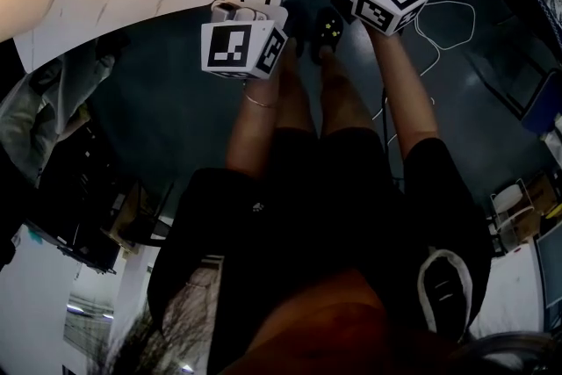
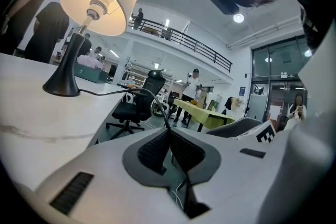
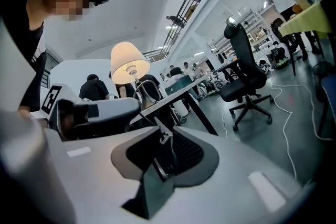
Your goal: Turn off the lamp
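Lamp (image 2: 85, 28): lit, upright on its dark foot at the far end of the surface, ahead and to the left of the left tongs.
Surface (image 2: 37, 123): white with faint veining, at the upper left in the head view.
Cord (image 2: 105, 94): dark, leading out from the lamp's foot, along the surface, then in an arc down to the tips of the left tongs.
Left tongs (image 2: 169, 131): together at the tips, clamped on the cord; held about level, off the near edge of the surface.
Right tongs (image 3: 165, 139): narrowly apart, with the cord and a small pale piece between the tips; turned inward, close beside the left tongs.
Left forearm (image 1: 255, 114): bare, stretched forward from the body, a thin bracelet at the wrist, fingers wrapped round the grip above the marker cube.
Right forearm (image 1: 404, 92): bare, stretched forward too, angled in toward the left one.
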